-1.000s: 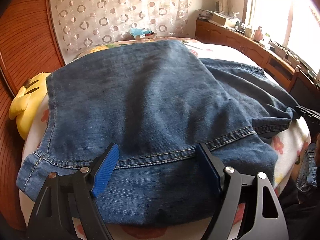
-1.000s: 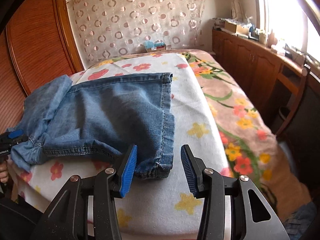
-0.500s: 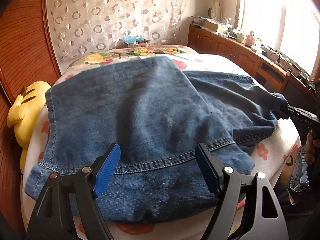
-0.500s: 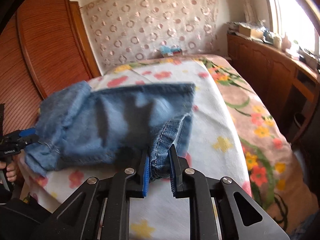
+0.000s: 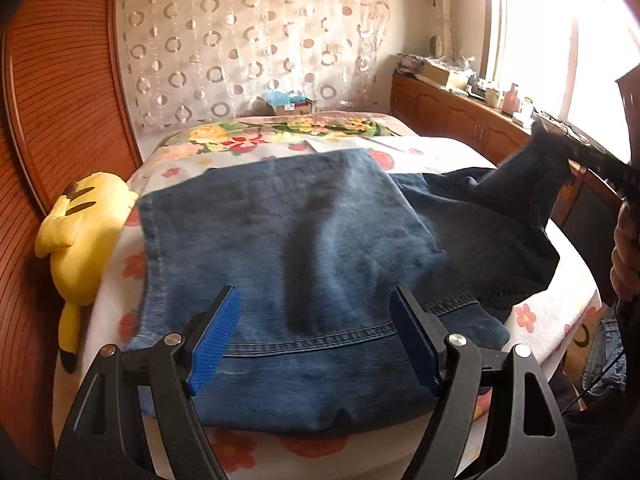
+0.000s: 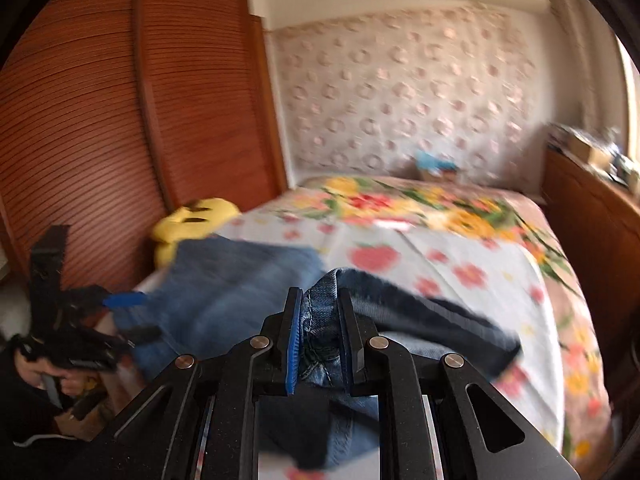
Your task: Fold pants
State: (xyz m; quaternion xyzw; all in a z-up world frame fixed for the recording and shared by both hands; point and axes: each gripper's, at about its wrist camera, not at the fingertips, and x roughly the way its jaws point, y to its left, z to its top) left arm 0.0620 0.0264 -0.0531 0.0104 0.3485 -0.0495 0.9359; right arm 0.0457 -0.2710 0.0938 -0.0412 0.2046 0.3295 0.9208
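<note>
Blue denim pants (image 5: 304, 248) lie across the near end of a flowered bed, folded once with the waist end nearest me. My left gripper (image 5: 316, 340) hovers open just above the near denim edge, empty. My right gripper (image 6: 318, 334) is shut on the bunched hem of the pant legs (image 6: 320, 320) and holds it lifted off the bed. In the left wrist view the lifted leg end (image 5: 532, 176) rises at the right toward the right gripper's fingers (image 5: 592, 156). The left gripper also shows at the left of the right wrist view (image 6: 120, 300).
A yellow plush toy (image 5: 84, 240) lies at the bed's left edge against a wooden slatted wardrobe (image 5: 52, 100). Wooden cabinets (image 5: 460, 120) with clutter run under the window on the right. A small box (image 5: 290, 104) sits at the bed's far end.
My right gripper closed on the pant leg hem and lifted it up off the bed, swinging leftward. My left gripper stayed open and drew back slightly from the waist end.
</note>
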